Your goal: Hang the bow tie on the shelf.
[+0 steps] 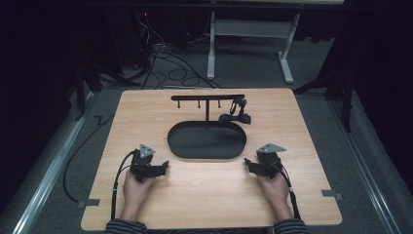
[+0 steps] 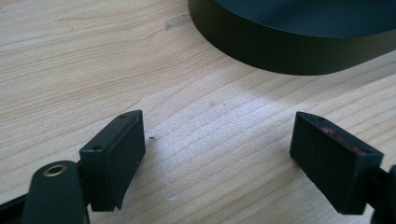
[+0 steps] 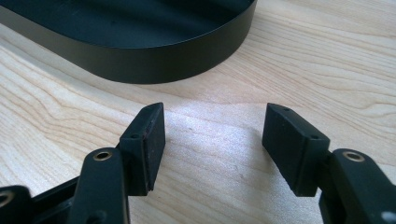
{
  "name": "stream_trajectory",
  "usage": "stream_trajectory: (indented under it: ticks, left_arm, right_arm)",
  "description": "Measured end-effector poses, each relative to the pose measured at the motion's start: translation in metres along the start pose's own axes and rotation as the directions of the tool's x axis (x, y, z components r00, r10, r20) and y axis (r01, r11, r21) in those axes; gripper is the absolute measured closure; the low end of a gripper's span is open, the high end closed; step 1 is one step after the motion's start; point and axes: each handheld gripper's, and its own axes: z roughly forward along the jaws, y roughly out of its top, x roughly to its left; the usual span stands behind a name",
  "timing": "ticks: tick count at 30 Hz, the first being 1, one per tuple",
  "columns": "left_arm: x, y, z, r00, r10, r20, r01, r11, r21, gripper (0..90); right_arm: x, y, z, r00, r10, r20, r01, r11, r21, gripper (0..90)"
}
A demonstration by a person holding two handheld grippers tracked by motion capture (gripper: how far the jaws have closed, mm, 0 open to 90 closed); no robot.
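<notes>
One light wooden table top [image 1: 209,195] carries one shallow black oval tray [image 1: 207,140] at its middle, and from the tray's far side rises one thin black T-shaped stand [image 1: 208,98] whose crossbar has three small pegs hanging under it, all three bare. One dark headset-like object [image 1: 236,113] with a looped cable leans by the right end of that crossbar, just behind the tray's far right rim; its exact make is too small to tell. Two hands come in from the near edge, each in a striped sleeve and each holding one black two-jaw gripper topped by a grey three-cornered plate. The left gripper [image 1: 164,167] rests low over the wood just beside the tray's near left corner, tips turned towards the tray; in the left gripper view its two jaws stand wide apart with only bare wood grain between them and the tray's dark wall [image 2: 299,51] curving ahead. The right gripper [image 1: 247,164] sits mirrored just beside the tray's near right corner; in the right gripper view its two jaws are likewise spread wide, nothing between them, the tray's wall [image 3: 154,60] close in front. Neither gripper touches the tray.
</notes>
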Motion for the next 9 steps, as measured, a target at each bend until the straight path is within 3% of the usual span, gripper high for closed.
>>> stream_trajectory:
  ticks: [9]
  left_arm:
    - [0.0000,0.0000,0.0000,1.0000,0.000,0.000,0.000,1.0000,0.000,18.5]
  right_arm:
    - [0.0000,0.0000,0.0000,0.9999,-0.006,-0.009,0.006,1.000,0.000,41.0]
